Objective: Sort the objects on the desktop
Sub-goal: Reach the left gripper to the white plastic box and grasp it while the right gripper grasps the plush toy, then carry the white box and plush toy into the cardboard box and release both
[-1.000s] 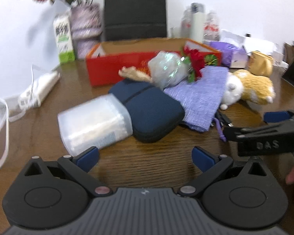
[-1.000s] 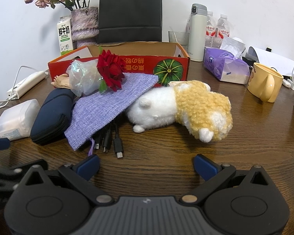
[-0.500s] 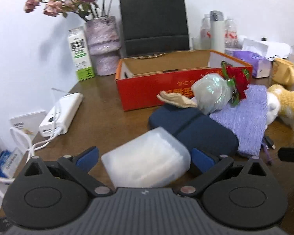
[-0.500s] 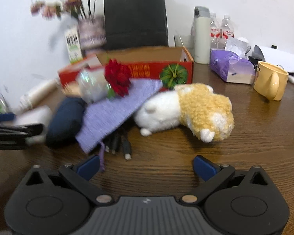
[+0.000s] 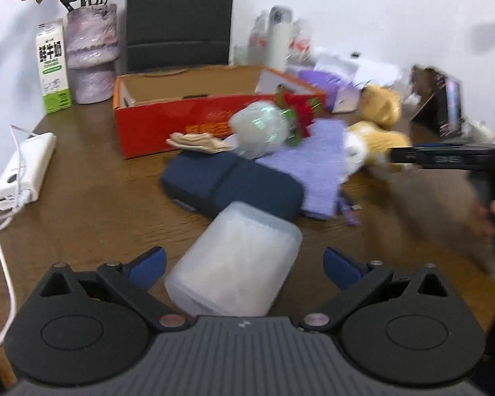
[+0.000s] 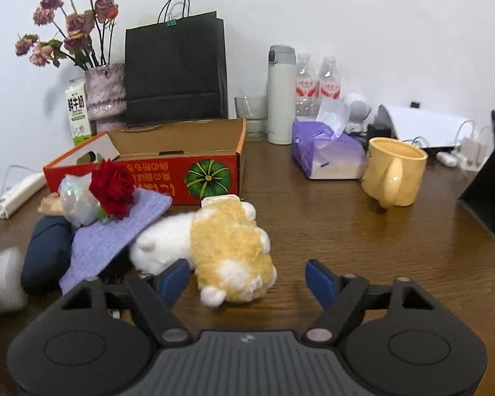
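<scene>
My left gripper (image 5: pixel 244 265) is open, its blue fingertips either side of a frosted plastic box (image 5: pixel 234 269) on the table; I see no contact. Behind it lie a navy pouch (image 5: pixel 231 183), a purple cloth (image 5: pixel 316 168), a wrapped red rose (image 5: pixel 280 122) and a plush toy (image 5: pixel 376 138). My right gripper (image 6: pixel 249 279) is open around the yellow-and-white plush toy (image 6: pixel 227 250), its left fingertip by the toy's white part. The open red cardboard box (image 6: pixel 168 165) stands behind the pile. The right gripper also shows blurred at the right of the left wrist view (image 5: pixel 445 158).
A yellow mug (image 6: pixel 392 175), purple tissue pack (image 6: pixel 326 155), thermos (image 6: pixel 281 94), bottles and a glass stand at the back right. A black bag (image 6: pixel 176 69), vase (image 6: pixel 105 92) and milk carton (image 6: pixel 77 112) stand behind the box. A white power strip (image 5: pixel 24 171) with cables lies left.
My left gripper has moved onto the frosted box, which now sits between its fingers. My right gripper has moved forward and up to the plush toy, now between its fingers.
</scene>
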A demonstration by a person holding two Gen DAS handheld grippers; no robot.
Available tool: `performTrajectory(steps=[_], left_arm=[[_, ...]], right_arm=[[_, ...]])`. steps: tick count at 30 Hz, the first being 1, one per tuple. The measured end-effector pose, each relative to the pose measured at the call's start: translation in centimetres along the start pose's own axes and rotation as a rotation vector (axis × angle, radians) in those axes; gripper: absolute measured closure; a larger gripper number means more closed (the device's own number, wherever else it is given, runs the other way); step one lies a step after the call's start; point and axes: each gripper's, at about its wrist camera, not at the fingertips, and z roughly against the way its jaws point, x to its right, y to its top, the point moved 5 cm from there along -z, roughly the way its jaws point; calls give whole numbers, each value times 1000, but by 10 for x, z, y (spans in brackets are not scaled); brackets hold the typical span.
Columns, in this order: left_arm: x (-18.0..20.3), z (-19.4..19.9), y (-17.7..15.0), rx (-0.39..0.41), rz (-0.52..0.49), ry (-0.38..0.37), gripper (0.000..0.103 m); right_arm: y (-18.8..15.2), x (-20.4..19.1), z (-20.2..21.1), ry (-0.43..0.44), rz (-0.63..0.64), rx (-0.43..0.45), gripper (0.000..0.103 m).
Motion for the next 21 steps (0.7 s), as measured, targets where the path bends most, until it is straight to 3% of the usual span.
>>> performTrajectory(steps=[2, 3, 4, 5, 6, 7, 8, 12, 16, 19, 20, 21], left_arm=[[-1, -8, 1, -16, 20, 34, 0], [-1, -16, 2, -37, 29, 63, 0], [0, -23, 3, -50, 29, 68, 1], [3, -29, 2, -70, 26, 58, 4], [6, -32, 0, -96, 22, 51, 18], [8, -31, -2, -109, 17, 56, 24], [11, -29, -5, -109, 13, 72, 25], [23, -5, -24, -133, 32, 186, 24], [29, 7, -28, -110, 50, 160, 20], [22, -3, -22, -95, 81, 178, 18], [20, -7, -21, -95, 106, 162, 18], [23, -9, -19, -92, 47, 62, 17]], right_arm=[[5, -2, -13, 21, 24, -15, 27], [7, -4, -21, 32, 35, -29, 32], [5, -6, -25, 43, 35, -41, 50], [4, -9, -28, 50, 26, -62, 53], [3, -9, -27, 46, 10, -71, 54], [1, -10, -21, 42, 8, -68, 55], [-2, -13, -12, 36, 23, -62, 56], [-34, -16, 25, -11, 10, -95, 55], [-53, -24, 54, 35, 20, -98, 52], [-44, -26, 49, 9, 38, -61, 39], [-43, -25, 43, -4, 32, -60, 39], [-42, -25, 35, 5, 16, -76, 39]])
